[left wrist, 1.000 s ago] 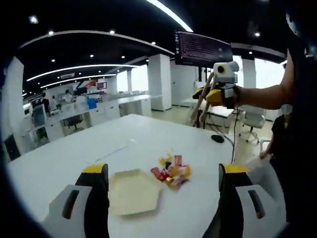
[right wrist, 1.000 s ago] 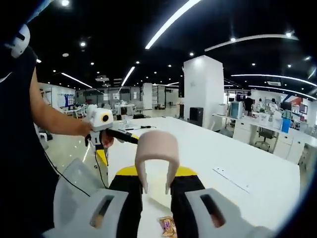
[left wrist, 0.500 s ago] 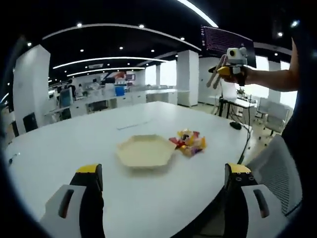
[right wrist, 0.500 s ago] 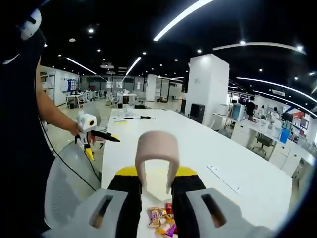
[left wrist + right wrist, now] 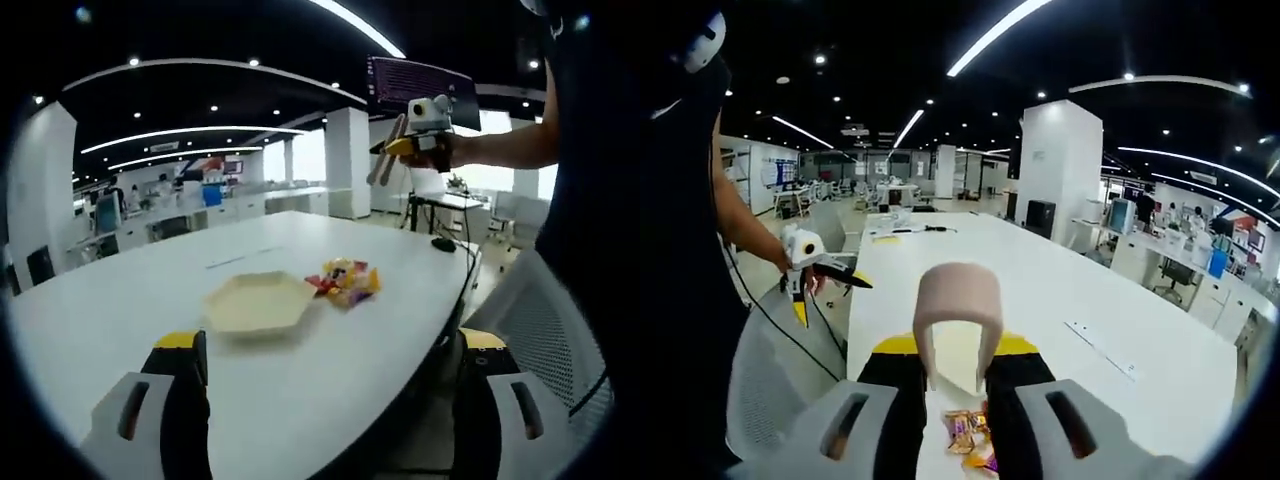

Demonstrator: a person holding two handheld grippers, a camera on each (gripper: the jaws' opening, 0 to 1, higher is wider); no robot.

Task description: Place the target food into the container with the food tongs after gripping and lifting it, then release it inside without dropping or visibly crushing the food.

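A pile of wrapped snacks [image 5: 343, 281] lies on the white table [image 5: 150, 310], just right of a beige hexagonal plate [image 5: 258, 303]. My left gripper [image 5: 332, 345] hangs open near the table's edge, well short of both, with nothing between its fingers. A person's hand holds my right gripper [image 5: 415, 130] high over the far right of the table. In the right gripper view that gripper [image 5: 958, 352] is shut on the looped end of beige food tongs [image 5: 958, 305], whose arms point down. The snacks [image 5: 970, 435] lie below them, with the plate [image 5: 958, 368] showing between the arms. The left gripper [image 5: 815, 268] shows at the left.
A mesh office chair [image 5: 545, 330] stands by the table's near right edge, close to the person's body. A black mouse [image 5: 441, 243] with its cable lies at the far right of the table. Desks, pillars and a hanging screen [image 5: 415, 85] fill the office behind.
Both views have shifted with the hands. The left view now looks from a little farther right along the table's edge. The right gripper stays shut on the tongs; the plate and snacks have not moved.
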